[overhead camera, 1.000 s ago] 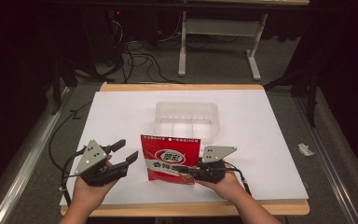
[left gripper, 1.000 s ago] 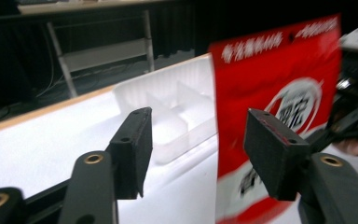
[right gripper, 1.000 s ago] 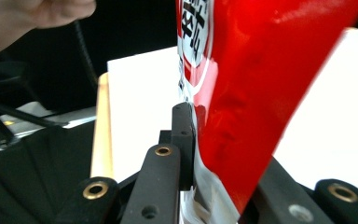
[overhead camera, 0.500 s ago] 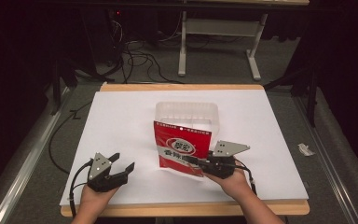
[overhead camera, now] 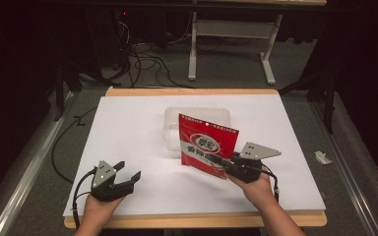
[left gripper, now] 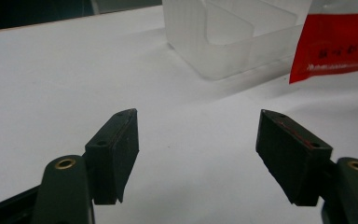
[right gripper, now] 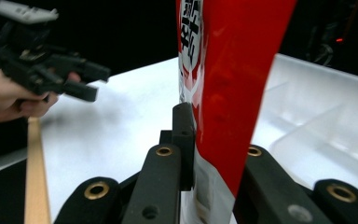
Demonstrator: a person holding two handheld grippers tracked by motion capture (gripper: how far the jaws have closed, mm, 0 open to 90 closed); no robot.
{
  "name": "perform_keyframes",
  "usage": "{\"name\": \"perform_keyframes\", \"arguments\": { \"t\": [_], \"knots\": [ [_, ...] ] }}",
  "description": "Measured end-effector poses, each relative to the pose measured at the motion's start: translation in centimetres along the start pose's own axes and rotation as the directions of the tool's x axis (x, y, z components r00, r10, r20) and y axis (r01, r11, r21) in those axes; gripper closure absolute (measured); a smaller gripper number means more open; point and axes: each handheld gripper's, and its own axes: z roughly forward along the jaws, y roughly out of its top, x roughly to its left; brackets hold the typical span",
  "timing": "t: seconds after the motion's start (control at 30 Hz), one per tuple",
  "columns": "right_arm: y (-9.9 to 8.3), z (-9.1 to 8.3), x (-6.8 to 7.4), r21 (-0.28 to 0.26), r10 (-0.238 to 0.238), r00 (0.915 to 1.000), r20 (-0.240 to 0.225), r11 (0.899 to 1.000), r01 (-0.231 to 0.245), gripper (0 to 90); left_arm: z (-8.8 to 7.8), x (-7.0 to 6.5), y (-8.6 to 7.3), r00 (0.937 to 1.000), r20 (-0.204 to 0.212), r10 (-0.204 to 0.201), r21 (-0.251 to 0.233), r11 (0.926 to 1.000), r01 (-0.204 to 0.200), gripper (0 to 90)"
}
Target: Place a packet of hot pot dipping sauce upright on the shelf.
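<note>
Red foil marks the snack bag (overhead camera: 207,146), which we hold upright above the white table (overhead camera: 128,128), just in front of the clear plastic bin (overhead camera: 173,129). To do this step well, we keep the grip low on the bag's edge, carry the bag level until it stands over the bin's opening, then lower it in before releasing, so that it does not catch on the rim. The right gripper (overhead camera: 217,161) has its jaws pressed together on the bag's lower edge; the right gripper view shows the foil pinched flat between them. The left gripper (overhead camera: 128,171) rests low near the table's front edge; its jaws have just been opening and now stand wide apart, with nothing between them.
</note>
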Motion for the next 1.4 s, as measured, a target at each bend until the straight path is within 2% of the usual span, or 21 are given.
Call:
{"name": "perform_keyframes", "arguments": {
  "t": [0.03,0.13,0.2,0.3,0.33,0.37,0.4,0.43,0.57,0.6,0.63,0.73,0.87,0.9,0.93,0.97,1.1,1.13,1.3,1.4],
  "knots": [
    [0.2,-0.6,-0.4,-0.021,0.017,0.9996,0.022,1.0,-0.016,85.6,-0.1,0.0,0.0,1.0,0.004,0.001,0.005,1.0,-0.001,30.6],
    [0.4,-1.3,-0.8,-0.043,0.017,0.9989,0.043,0.999,-0.016,85.6,-0.1,0.0,0.0,1.0,0.007,0.002,0.007,1.0,-0.002,30.5],
    [0.8,-2.5,-1.3,-0.083,0.031,0.9964,0.079,0.996,-0.024,85.6,0.0,0.0,0.0,0.9999,0.013,-0.004,0.008,1.0,0.004,30.4],
    [1.4,-3.7,-1.5,-0.107,0.043,0.9889,0.142,0.994,-0.027,85.6,0.1,0.1,-0.1,0.9998,0.018,0.0,0.017,0.9999,-0.001,30.1],
    [1.4,-3.7,-1.5,-0.107,0.043,0.9889,0.142,0.994,-0.027,85.6,0.1,0.1,-0.1,0.9998,0.018,0.0,0.017,0.9999,-0.001,30.0],
    [1.8,-4.4,-1.7,-0.124,0.037,0.9807,0.192,0.992,-0.013,85.6,0.2,0.1,-0.3,0.9998,0.02,0.008,0.02,0.9998,-0.009,29.9],
    [1.8,-4.4,-1.7,-0.124,0.037,0.9807,0.192,0.992,-0.013,85.6,0.2,0.1,-0.3,0.9998,0.02,0.008,0.02,0.9998,-0.009,29.7],
    [2.1,-5.0,-1.9,-0.142,0.048,0.9706,0.236,0.99,-0.015,85.6,0.2,0.0,-0.3,0.9997,0.023,0.008,0.023,0.9997,-0.009,29.7],
    [2.5,-5.2,-2.5,-0.162,0.07,0.9554,0.287,0.986,-0.023,85.7,0.1,-0.3,-0.6,0.999,0.043,0.012,0.037,0.9992,-0.013,29.7],
    [2.5,-5.2,-2.5,-0.162,0.07,0.9554,0.287,0.986,-0.023,85.7,0.1,-0.3,-0.6,0.999,0.043,0.012,0.037,0.9992,-0.013,29.8],
    [2.8,-4.8,-2.8,-0.165,0.081,0.9491,0.304,0.986,-0.032,85.7,0.1,-0.4,-0.7,0.9986,0.049,0.022,0.043,0.9988,-0.024,29.8],
    [3.4,-3.9,-3.2,-0.15,0.081,0.9425,0.324,0.988,-0.033,85.8,0.1,-0.4,-0.8,0.9984,0.051,0.022,0.045,0.9987,-0.025,29.8],
    [3.9,-2.8,-3.8,-0.138,0.082,0.938,0.337,0.99,-0.037,85.9,0.1,-0.3,-0.7,0.9986,0.05,0.018,0.043,0.9989,-0.02,29.8],
    [4.2,-2.0,-4.3,-0.137,0.088,0.9311,0.354,0.99,-0.042,85.9,0.1,-0.3,-0.7,0.9986,0.05,0.016,0.044,0.9989,-0.018,29.8],
    [4.2,-2.0,-4.3,-0.137,0.088,0.9311,0.354,0.99,-0.042,85.9,0.0,-0.3,-0.7,0.9986,0.05,0.015,0.043,0.9989,-0.017,29.8],
    [4.4,-1.3,-4.8,-0.139,0.103,0.9238,0.369,0.989,-0.055,86.0,0.0,-0.2,-0.6,0.9985,0.049,0.022,0.042,0.9988,-0.024,29.9],
    [4.7,0.0,-5.7,-0.143,0.114,0.9061,0.407,0.988,-0.061,86.0,-0.1,-0.2,-0.5,0.9985,0.052,0.019,0.041,0.9989,-0.021,29.9],
    [4.7,0.0,-5.7,-0.143,0.114,0.9061,0.407,0.988,-0.061,86.0,-0.1,-0.2,-0.5,0.9985,0.052,0.019,0.041,0.9989,-0.021,29.9],
    [4.9,1.6,-6.7,-0.147,0.124,0.8878,0.443,0.987,-0.065,86.0,-0.2,0.0,-0.4,0.9984,0.055,0.016,0.04,0.999,-0.019,29.9],
    [4.9,2.1,-6.9,-0.148,0.129,0.8851,0.447,0.987,-0.069,86.1,-0.3,0.0,-0.4,0.9984,0.056,0.011,0.043,0.999,-0.013,29.9]
  ]
}}
